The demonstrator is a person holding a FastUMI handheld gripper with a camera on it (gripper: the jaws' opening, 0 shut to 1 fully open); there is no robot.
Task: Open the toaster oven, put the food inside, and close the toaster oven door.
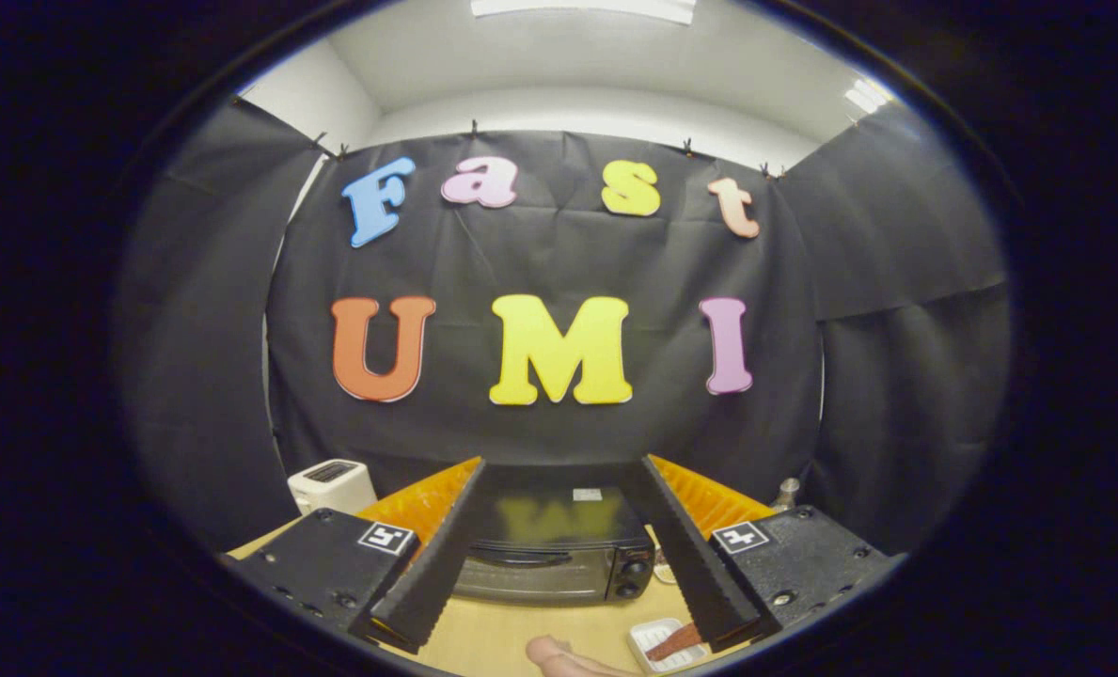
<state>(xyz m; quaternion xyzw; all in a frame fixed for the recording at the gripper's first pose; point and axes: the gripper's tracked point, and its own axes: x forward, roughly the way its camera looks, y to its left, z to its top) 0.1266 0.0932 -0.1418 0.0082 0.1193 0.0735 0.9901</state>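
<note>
Toaster oven (pixel 551 550): stands on the counter (pixel 511 639) against the booth wall, directly ahead of me and framed between my two fingers. Door is closed; glass front dark, with a horizontal handle (pixel 521 557) along its upper edge. Two knobs (pixel 630 575) sit at its right end.

Food: a reddish-brown strip lying in a small white tray (pixel 669 644), on the counter near my right finger and well short of the oven. I cannot tell what kind of food it is.

My jaws (pixel 563 536): spread wide, holding nothing. Both fingers are clear of every object.

Step in hand, as I judge it: opening the door. Nothing of the task appears done; door closed, food outside.

How to do it well: I should descend and advance until the handle lies between my fingers, close squarely on the bar at its middle, then draw it out and down in an arc about the lower hinge rather than straight back, so the oven does not slide toward me. Keep away from the knobs.

Hazard: a person's finger (pixel 559 656) rests on the counter near me, between my fingers; the falling door should stay clear of it and of the tray.

Surroundings: a white toaster (pixel 332 484) left of the oven; a small shaker (pixel 786 493) to its right.
</note>
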